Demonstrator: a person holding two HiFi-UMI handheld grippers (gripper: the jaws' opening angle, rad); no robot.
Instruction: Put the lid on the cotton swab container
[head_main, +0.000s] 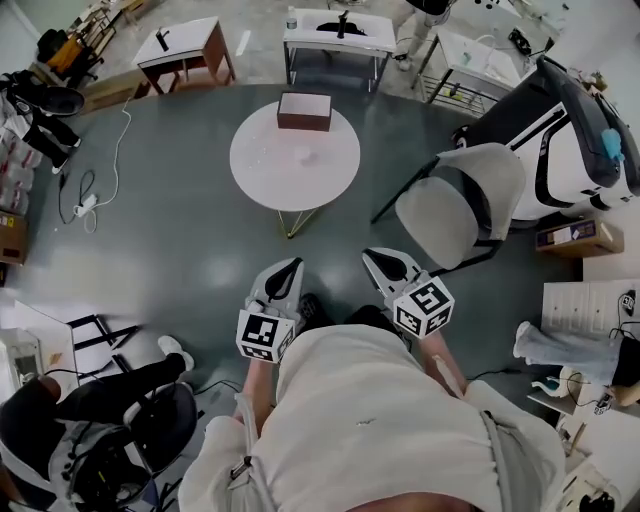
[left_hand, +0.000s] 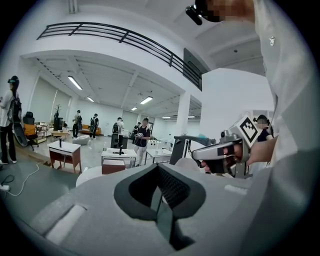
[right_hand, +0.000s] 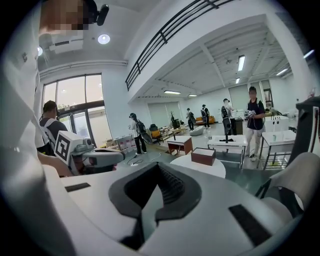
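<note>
A round white table (head_main: 295, 165) stands ahead on the grey floor, also seen as the round table (right_hand: 200, 165) in the right gripper view. A brown box (head_main: 304, 110) sits at its far edge. Two small pale things (head_main: 300, 155) lie near the table's middle, too small to tell apart. My left gripper (head_main: 292, 267) and right gripper (head_main: 373, 256) are held close to my body, well short of the table. Both are shut and hold nothing. The left gripper (left_hand: 158, 171) shows its jaws closed together, and so does the right gripper (right_hand: 159, 173).
A pale grey chair (head_main: 465, 200) stands right of the table. Desks (head_main: 338, 35) line the back wall. A seated person (head_main: 90, 400) is at lower left, with cables (head_main: 85, 205) on the floor. Several people stand far off across the hall.
</note>
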